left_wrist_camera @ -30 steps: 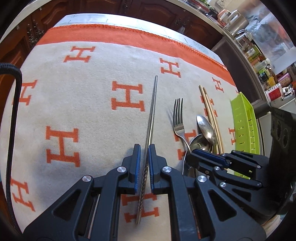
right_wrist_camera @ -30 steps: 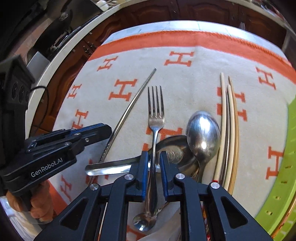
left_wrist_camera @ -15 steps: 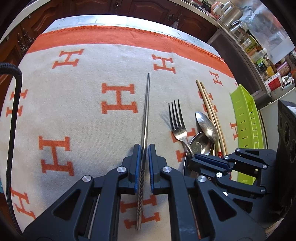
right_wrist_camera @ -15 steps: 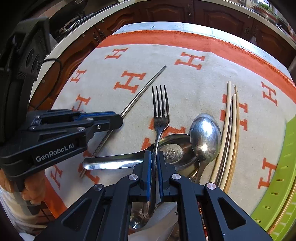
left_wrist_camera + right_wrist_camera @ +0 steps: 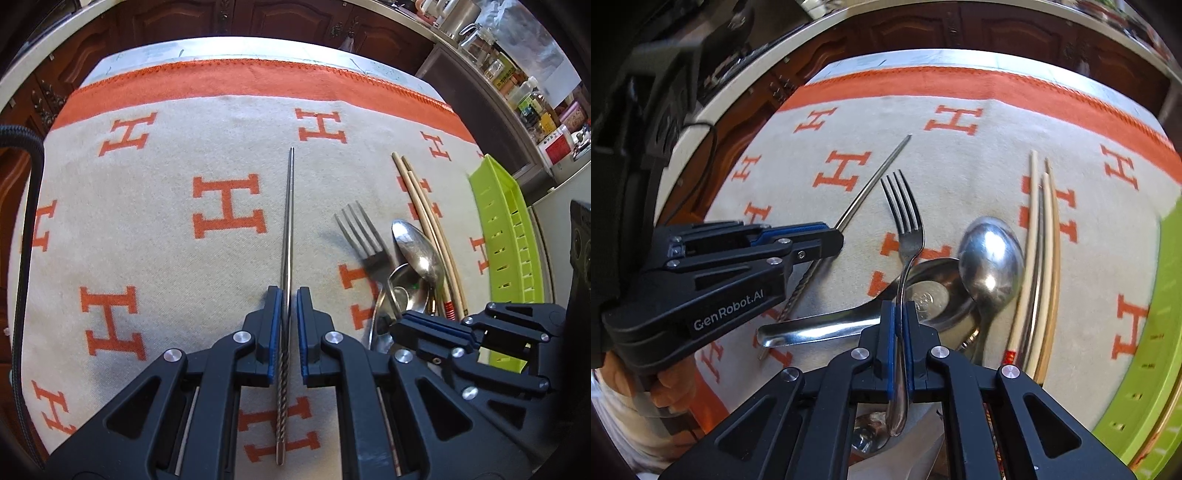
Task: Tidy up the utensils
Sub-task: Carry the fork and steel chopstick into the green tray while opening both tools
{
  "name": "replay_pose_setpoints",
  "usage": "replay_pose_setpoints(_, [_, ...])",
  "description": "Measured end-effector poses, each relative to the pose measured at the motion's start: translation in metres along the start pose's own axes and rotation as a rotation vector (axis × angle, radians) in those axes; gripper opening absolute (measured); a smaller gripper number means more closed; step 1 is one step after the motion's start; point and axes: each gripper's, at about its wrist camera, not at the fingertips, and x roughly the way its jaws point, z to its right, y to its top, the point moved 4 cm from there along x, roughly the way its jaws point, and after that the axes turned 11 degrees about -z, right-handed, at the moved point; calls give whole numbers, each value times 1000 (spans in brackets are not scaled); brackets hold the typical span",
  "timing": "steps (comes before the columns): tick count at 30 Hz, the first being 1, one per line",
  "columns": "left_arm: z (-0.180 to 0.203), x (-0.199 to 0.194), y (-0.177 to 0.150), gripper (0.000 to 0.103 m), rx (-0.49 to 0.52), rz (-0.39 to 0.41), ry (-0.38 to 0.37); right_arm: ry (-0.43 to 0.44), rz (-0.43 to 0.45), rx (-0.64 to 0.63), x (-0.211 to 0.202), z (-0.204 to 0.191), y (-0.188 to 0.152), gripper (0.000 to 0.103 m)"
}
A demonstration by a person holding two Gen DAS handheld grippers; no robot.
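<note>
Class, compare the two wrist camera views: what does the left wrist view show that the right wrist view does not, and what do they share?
Only the left wrist view shows the shelves of jars and bottles and the metal chopsticks' twisted end. Only the right wrist view shows the fork's handle clamped between the right gripper's pads and the large spoon's handle. Both show the fork, wooden chopsticks, orange-H cloth, green tray and left gripper.
</note>
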Motion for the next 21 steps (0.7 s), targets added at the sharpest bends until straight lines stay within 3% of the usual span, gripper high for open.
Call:
replay_pose_setpoints(4, [-4, -2, -1, 22, -25, -13, -73, 49, 33, 50, -14, 11, -7, 2])
replay_pose_setpoints(13, [4, -2, -7, 22, 14, 37, 29, 112, 90, 104, -37, 26, -19, 2])
replay_pose_setpoints(15, [6, -2, -8, 20, 30, 54, 61, 120, 104, 114, -43, 29, -23, 2])
replay_pose_setpoints(17, [6, -2, -9, 4, 35, 73, 119, 125, 115, 123, -47, 31, -26, 2])
replay_pose_setpoints(21, [-2, -6, -10, 3, 2, 101, 118, 140, 136, 152, -57, 41, -35, 2])
